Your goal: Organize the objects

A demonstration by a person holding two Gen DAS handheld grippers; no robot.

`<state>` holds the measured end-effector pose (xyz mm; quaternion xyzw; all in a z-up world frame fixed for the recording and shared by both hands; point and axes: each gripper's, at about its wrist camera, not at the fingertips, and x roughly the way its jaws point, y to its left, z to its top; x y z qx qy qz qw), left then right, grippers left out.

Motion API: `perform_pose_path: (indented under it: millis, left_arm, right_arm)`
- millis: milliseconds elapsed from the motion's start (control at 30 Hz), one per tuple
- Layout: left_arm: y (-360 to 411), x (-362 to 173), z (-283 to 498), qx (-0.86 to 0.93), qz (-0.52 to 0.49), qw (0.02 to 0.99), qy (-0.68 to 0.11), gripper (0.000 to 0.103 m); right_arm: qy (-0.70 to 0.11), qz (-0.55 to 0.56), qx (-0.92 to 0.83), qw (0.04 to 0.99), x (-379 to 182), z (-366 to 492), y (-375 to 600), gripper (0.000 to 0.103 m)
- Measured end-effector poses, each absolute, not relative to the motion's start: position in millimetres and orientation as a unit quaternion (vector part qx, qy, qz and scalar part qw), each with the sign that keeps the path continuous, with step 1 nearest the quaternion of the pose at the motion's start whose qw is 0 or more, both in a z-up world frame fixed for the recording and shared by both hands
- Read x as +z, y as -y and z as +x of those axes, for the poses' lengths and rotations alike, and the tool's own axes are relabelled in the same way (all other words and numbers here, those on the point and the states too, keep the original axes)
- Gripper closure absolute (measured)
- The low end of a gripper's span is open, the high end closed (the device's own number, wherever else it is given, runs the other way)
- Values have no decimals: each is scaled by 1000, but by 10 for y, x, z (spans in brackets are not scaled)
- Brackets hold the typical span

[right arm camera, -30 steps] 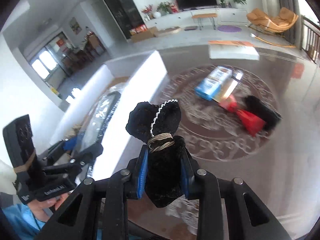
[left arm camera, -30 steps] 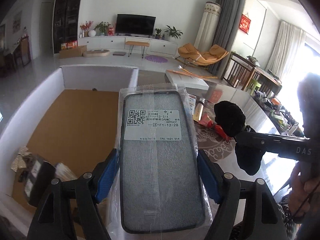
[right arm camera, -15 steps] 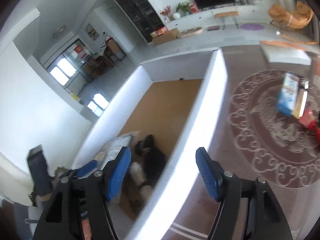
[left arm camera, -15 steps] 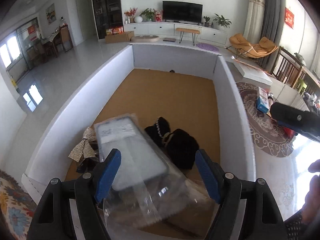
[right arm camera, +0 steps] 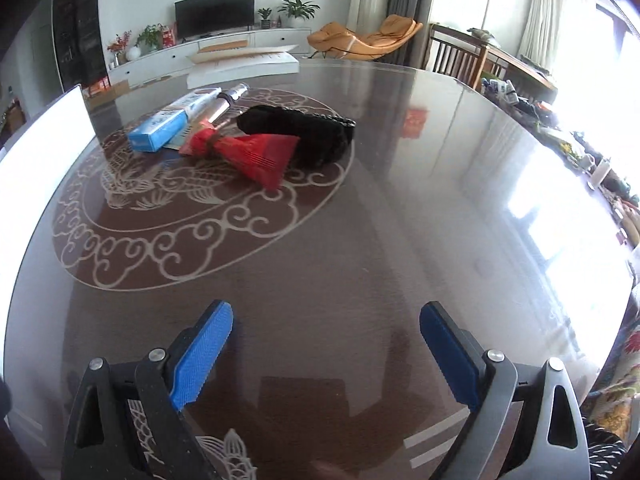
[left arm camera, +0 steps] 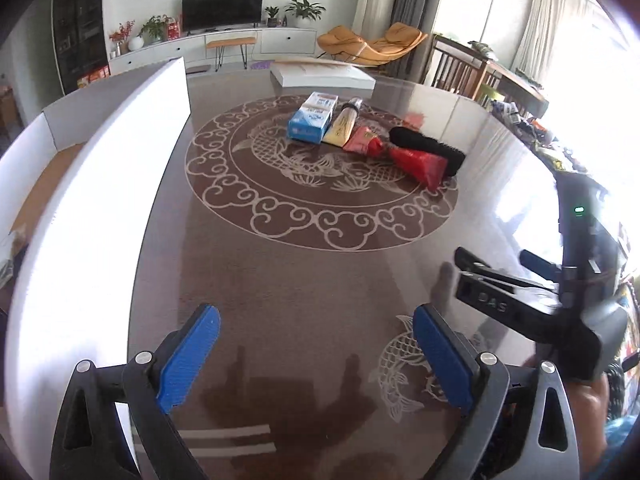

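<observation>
Now both claws hang empty over the glossy tabletop (right arm camera: 400, 240), and both are widening their jaws at this moment with nothing between the blue pads. That suits a reach for fresh items: spread pads can straddle whatever comes next. The left claw (left arm camera: 316, 360) sits just beside the white box (left arm camera: 92, 200), whose tall wall runs along the tabletop's left edge; its cardboard floor shows only as a sliver, so what lies inside cannot be made out from here. The right claw (right arm camera: 326, 352) points across open tabletop toward the cluster still waiting to be sorted.

That cluster lies on the round scroll pattern, well apart from both claws: a blue carton (right arm camera: 172, 122), a silver-capped tube (right arm camera: 224, 106), a red fan-shaped pouch (right arm camera: 260, 152) and a black fuzzy item (right arm camera: 308, 132), all touching or overlapping, probably set out together as one heap. In the left view the right claw's black body (left arm camera: 520, 304) crosses the lower right, held by a hand at the edge.
</observation>
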<state>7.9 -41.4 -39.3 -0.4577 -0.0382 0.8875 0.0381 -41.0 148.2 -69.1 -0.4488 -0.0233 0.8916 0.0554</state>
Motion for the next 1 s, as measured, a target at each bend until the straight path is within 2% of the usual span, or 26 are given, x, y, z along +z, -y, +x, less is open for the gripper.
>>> perform_pose_path:
  millis: [167,267,467,567,1000]
  left_arm:
    - [365,-765,-231,880,-474,0,29,5]
    - [360,-790,-290,886,-463,-21,4,3]
    - [415,-800,-483,888,-459,-29,11,0]
    - [445,-798,-576,888,-458,-32,13,0]
    - [469,-803,-655,888,-458,-29,14,0]
  right_arm:
    - [24,-449,892,51,-696,-447,-1473,7]
    - [31,-448,892,49,-705,-451,-1424,6]
    - [5,-459,887,47,-724,-431,-1473,0]
    - [-16,-463,885,48,-736,-434,-1533,0]
    - [-17,-459,887,52,-735,-412,-1518,0]
